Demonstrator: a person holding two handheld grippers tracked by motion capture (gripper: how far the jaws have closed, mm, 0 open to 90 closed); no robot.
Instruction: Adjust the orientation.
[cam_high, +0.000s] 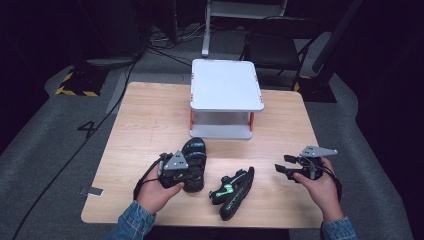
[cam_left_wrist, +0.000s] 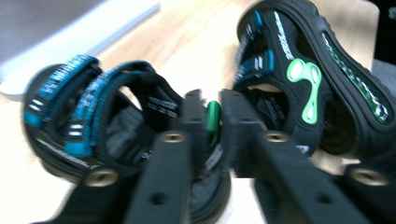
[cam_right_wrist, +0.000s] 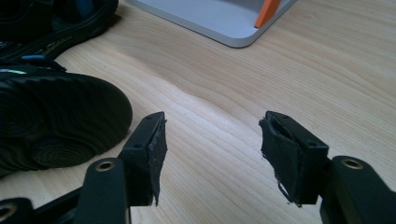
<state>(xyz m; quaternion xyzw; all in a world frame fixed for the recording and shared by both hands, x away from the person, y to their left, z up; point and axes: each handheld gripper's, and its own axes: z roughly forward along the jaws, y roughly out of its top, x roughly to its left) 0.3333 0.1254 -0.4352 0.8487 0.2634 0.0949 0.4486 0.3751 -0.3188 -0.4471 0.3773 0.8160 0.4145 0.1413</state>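
Your table (cam_high: 150, 120) carries a two-level stand (cam_high: 226, 97) at its far middle. Just before the stand lies one sandal (cam_high: 195, 159), under your left gripper (cam_high: 192, 172). A second sandal (cam_high: 234, 192), tipped on its side, lies right of it. Your right gripper (cam_high: 286, 167) sits well right of both.

Left tool (cam_left_wrist: 213, 122) jaws pinched on blue-strapped sandal (cam_left_wrist: 93, 126), green-marked sandal (cam_left_wrist: 317, 84) beside.

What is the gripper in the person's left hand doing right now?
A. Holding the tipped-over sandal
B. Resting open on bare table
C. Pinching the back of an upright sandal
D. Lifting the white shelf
C: the left gripper has its jaws closed on the heel loop of the upright sandal.
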